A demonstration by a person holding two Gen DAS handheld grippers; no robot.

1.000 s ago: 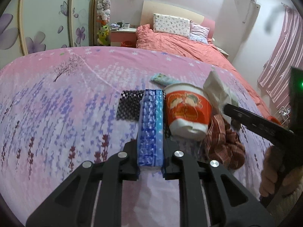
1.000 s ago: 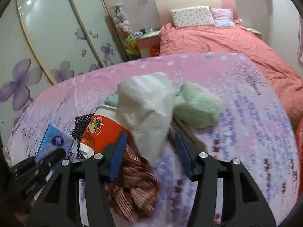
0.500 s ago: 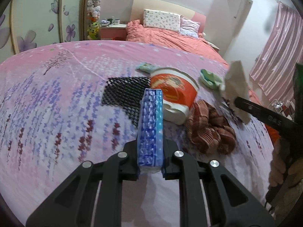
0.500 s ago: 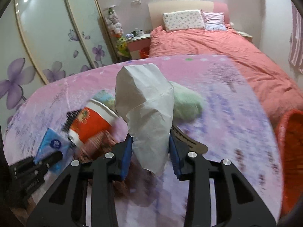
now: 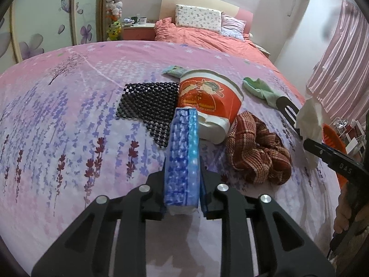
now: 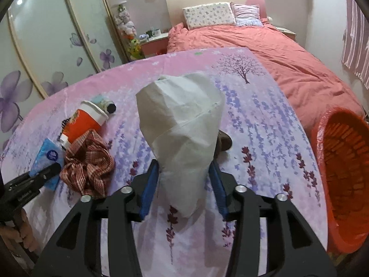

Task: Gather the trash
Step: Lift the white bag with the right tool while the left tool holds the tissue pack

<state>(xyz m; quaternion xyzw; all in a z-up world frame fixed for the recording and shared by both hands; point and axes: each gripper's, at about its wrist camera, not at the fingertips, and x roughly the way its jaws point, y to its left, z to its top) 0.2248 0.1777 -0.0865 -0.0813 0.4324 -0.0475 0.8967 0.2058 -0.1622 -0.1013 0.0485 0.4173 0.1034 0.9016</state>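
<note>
Tissue pack [image 5: 182, 159], blue, stands on edge between the fingers of the left gripper [image 5: 183, 191], clamped from both sides and lifted clear of the lavender-print sheet [image 5: 69, 127]. Right gripper [image 6: 183, 184] is closed on a crumpled white tissue [image 6: 184, 129], the paper rising above the blue finger pads [image 6: 147, 191] and hanging a little below them.

On the sheet ahead of the left gripper: a red paper cup [image 5: 207, 101] lying on its side, its white rim facing away from the camera; a black mesh mat [image 5: 150, 103] partly under the cup; a red-brown checked cloth [image 5: 258, 152] bunched just beside the cup's base. A green cloth [image 5: 258, 88] lies farther off to the right, and a small pale-blue packet [image 5: 174, 71] sits behind the cup.

Right wrist view shows an orange-red basket [image 6: 343, 173] lined with red plastic off the right edge of the sheet, well apart from the cup and checked cloth. A bed with coral covers [image 6: 265, 50] fills the background.
</note>
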